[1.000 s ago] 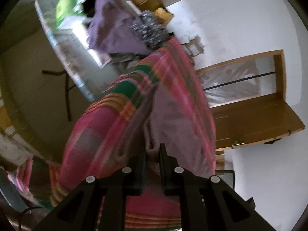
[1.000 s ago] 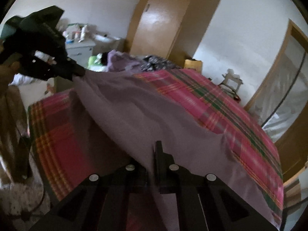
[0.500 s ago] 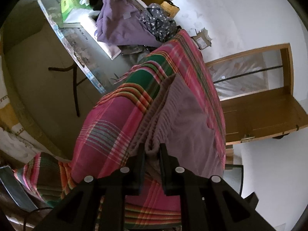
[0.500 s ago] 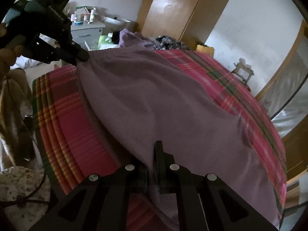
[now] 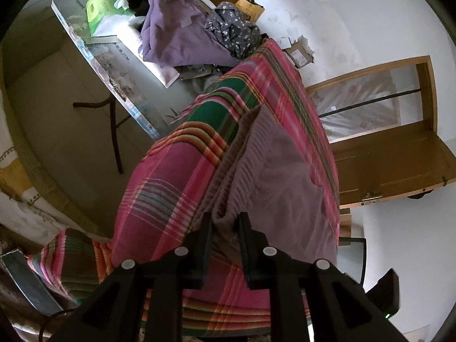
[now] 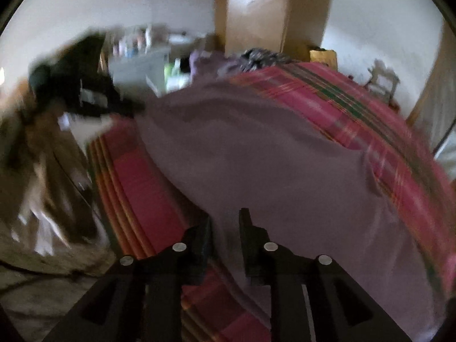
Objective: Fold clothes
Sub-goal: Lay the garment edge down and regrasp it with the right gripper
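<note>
Your mauve garment (image 5: 273, 171) lies spread across the pink plaid bedcover (image 5: 171, 176), its ribbed waistband edge running toward your left gripper (image 5: 225, 225); that gripper's 2 jaws are opening, and a bunched fold of the waistband sits between them, though you cannot tell from this view whether the pads press on it. Your right gripper (image 6: 225, 222) is also opening its jaws; the garment's near edge (image 6: 256, 156) lies between and under them, slack, with a visible gap at each finger, so nothing looks gripped; this view is blurred. In the right wrist view your left gripper (image 6: 94, 97) shows as a dark shape at the garment's far left corner. Beyond the bedcover, a purple garment (image 5: 173, 37) and a dark floral one (image 5: 233, 31) are heaped on a pale table (image 5: 119, 65), beside a green packet (image 5: 99, 5); a wooden door (image 5: 393, 165) stands at the right.
</note>
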The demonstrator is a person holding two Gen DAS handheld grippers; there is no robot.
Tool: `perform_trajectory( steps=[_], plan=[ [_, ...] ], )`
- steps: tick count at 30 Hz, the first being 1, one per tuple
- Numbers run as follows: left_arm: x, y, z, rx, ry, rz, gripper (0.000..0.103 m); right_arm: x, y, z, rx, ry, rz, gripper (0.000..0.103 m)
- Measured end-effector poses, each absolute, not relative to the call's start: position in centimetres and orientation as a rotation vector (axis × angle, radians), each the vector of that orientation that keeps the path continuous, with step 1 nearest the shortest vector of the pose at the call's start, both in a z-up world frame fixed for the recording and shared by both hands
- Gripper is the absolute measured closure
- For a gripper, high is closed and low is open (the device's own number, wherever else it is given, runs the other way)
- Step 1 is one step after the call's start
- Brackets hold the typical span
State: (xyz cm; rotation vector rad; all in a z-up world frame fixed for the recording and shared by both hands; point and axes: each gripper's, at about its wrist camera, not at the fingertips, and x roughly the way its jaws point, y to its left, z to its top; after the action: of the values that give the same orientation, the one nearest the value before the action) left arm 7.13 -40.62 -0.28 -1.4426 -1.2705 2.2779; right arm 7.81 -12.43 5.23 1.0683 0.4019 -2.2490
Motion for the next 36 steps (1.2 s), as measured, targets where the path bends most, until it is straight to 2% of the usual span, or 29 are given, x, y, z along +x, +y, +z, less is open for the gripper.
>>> perform_trajectory(
  steps=[5, 9, 15, 18, 21, 22, 25, 31, 36],
  plan=[
    [7.1, -40.5, -0.3, -1.446, -1.261, 2.283, 0.085, 5.7, -8.4, 6.2, 1.092, 0.137, -2.293, 0.071],
    [7.0, -40.3, 0.0, -1.468, -1.233, 2.294, 0.085, 4.0, -7.5, 6.4, 1.129, 0.159, -2.379, 0.07],
    [7.2, -40.0, 0.5, -1.53, -1.149, 2.296, 0.084, 0.1, -4.6, 6.0, 1.212, 0.002, -2.453, 0.067],
    [7.2, -40.2, 1.2, -1.555, -1.078, 2.311, 0.084, -1.8, -4.1, 5.9, 1.226, 0.039, -2.49, 0.067],
    [7.0, -41.3, 3.0, -1.476, -1.086, 2.378, 0.083, -3.5, -4.0, 5.8, 1.252, 0.035, -2.464, 0.066],
    [6.4, -41.4, 3.4, -1.462, -1.074, 2.395, 0.082, -4.3, -4.0, 5.7, 1.262, 0.035, -2.46, 0.066],
    [4.3, -41.6, 4.5, -1.436, -1.044, 2.433, 0.07, -6.0, -4.0, 5.7, 1.282, -0.003, -2.451, 0.065],
    [-2.5, -40.6, 3.8, -1.506, -0.985, 2.376, 0.068, -8.7, -3.6, 5.6, 1.295, -0.105, -2.413, 0.061],
    [-5.4, -40.0, 2.5, -1.536, -1.045, 2.293, 0.068, -11.0, -3.0, 4.5, 1.366, -0.176, -2.354, 0.06]
  ],
)
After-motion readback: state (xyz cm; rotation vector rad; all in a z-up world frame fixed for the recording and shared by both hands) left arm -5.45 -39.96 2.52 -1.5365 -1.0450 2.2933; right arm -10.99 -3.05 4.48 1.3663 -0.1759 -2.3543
